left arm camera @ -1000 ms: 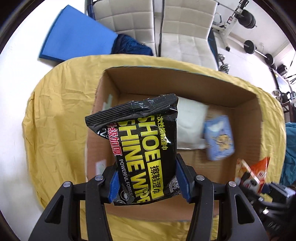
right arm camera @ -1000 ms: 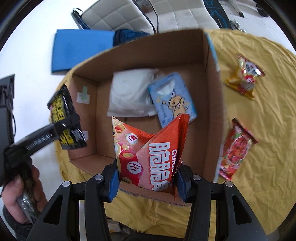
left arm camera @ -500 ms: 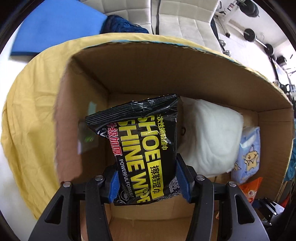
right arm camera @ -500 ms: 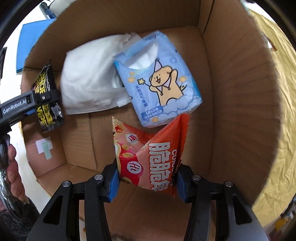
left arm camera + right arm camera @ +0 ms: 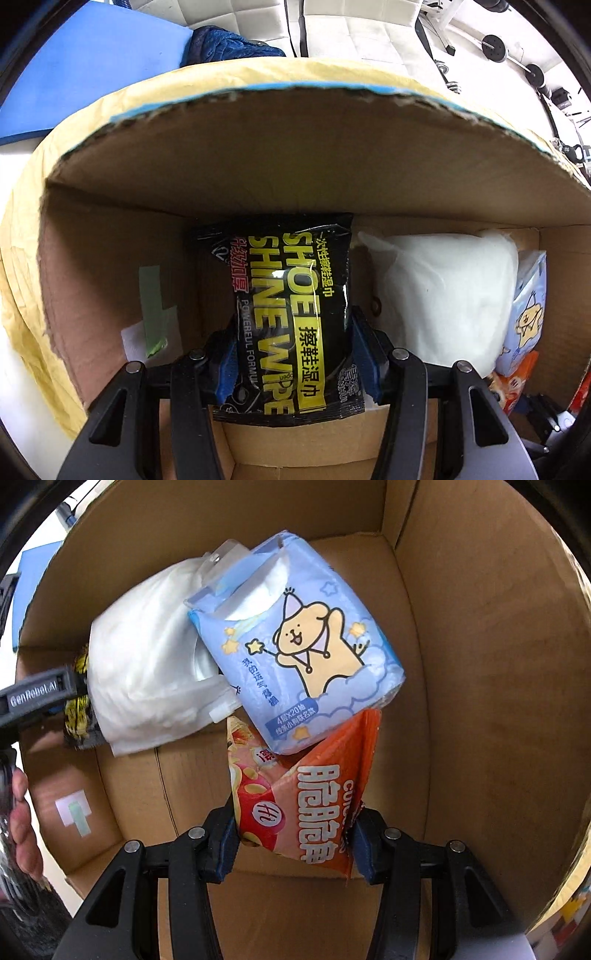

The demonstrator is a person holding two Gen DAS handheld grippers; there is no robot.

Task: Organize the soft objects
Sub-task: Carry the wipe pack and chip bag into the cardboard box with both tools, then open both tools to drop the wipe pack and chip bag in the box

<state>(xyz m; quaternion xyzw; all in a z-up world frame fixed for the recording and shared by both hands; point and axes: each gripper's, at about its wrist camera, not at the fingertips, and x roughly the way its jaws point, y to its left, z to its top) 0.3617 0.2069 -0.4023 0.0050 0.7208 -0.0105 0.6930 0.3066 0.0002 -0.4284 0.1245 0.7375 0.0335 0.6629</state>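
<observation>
Both grippers deep in the cardboard box (image 5: 295,155), each squeezing a pack.

L gripper (image 5: 295,354) pinches black wipes pack (image 5: 291,314); in R view white bag (image 5: 147,672) hides most of it. R gripper (image 5: 291,845) pinches orange snack bag (image 5: 310,794), top tucked under blue tissue pack (image 5: 295,650).

A blue mat (image 5: 92,62) and white padded chairs (image 5: 354,29) sit beyond; weights (image 5: 495,44), perhaps dumbbells, far right

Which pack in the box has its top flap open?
The blue tissue pack with the cartoon dog: its top flap is lifted and white tissue shows. The white pack beside it looks sealed, and the wipes and snack bag are clamped shut in grippers.
</observation>
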